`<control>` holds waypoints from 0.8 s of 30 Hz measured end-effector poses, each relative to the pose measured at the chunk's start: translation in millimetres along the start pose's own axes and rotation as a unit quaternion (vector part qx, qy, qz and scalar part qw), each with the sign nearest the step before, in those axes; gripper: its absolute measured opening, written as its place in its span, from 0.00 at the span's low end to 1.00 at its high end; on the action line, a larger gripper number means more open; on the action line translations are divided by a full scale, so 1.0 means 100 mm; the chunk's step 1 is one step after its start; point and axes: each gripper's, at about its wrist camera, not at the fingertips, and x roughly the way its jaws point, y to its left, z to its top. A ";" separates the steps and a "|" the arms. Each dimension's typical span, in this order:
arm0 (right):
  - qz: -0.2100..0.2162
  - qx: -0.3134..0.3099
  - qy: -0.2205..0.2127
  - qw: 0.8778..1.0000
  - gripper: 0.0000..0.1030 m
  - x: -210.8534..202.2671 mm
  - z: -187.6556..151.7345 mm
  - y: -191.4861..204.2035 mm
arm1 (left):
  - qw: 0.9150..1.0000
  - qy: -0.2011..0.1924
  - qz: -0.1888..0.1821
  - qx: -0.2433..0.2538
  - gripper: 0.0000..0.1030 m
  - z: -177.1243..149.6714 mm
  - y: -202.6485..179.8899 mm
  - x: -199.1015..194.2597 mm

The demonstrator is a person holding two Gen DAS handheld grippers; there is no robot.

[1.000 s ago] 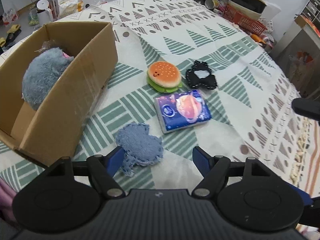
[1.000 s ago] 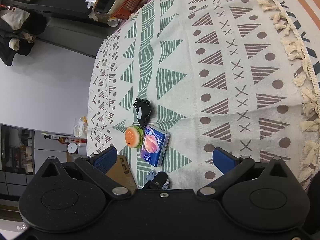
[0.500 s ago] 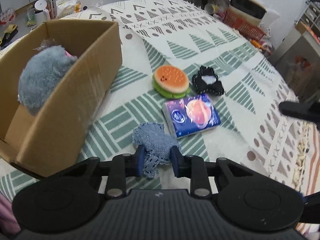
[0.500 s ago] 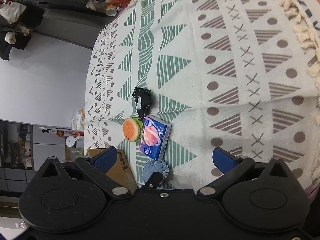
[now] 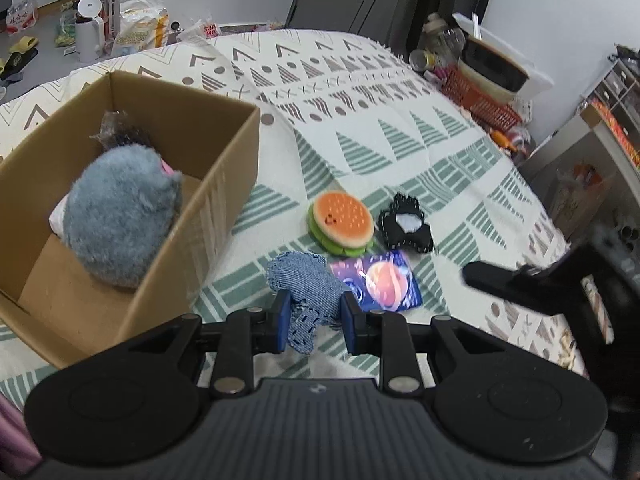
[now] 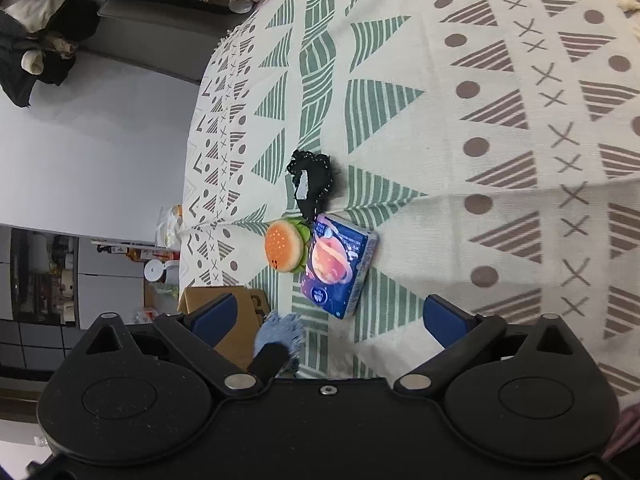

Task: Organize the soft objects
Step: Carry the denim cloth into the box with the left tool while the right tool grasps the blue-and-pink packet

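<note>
My left gripper (image 5: 314, 316) is shut on a frayed blue denim patch (image 5: 306, 286), lifted above the patterned cloth. Beyond it lie a plush burger (image 5: 342, 224), a black lace bow (image 5: 406, 226) and a blue tissue pack (image 5: 380, 280). To the left stands an open cardboard box (image 5: 224, 184) holding a grey fluffy plush (image 5: 118, 216). My right gripper (image 6: 326, 320) is open, hovering over the cloth near the tissue pack (image 6: 338, 266), with the burger (image 6: 284, 246), the bow (image 6: 312, 184) and the denim patch (image 6: 280, 334) in its view.
The patterned bedspread (image 5: 400, 136) has fringe along its right edge. A red basket (image 5: 486, 106) with bowls and clutter sits at the far side. A white kettle (image 5: 88, 28) and snack bags stand on the floor at the upper left.
My left gripper closed on the denim patch and raised it off the cloth, closer to the burger and the pack. The right gripper dropped closer to the objects and stays open.
</note>
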 end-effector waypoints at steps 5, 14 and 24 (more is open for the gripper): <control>-0.009 -0.023 -0.029 0.999 0.86 0.10 0.00 0.06 | 1.000 -0.006 -0.009 -0.015 0.24 0.09 0.08 -0.06; -0.016 -0.005 -0.025 1.000 0.69 0.39 0.01 0.00 | 0.999 -0.010 -0.025 -0.023 0.24 0.29 0.18 -0.10; -0.014 0.013 -0.037 0.999 0.64 0.56 0.04 -0.06 | 0.999 -0.005 -0.027 -0.026 0.25 0.39 0.24 -0.12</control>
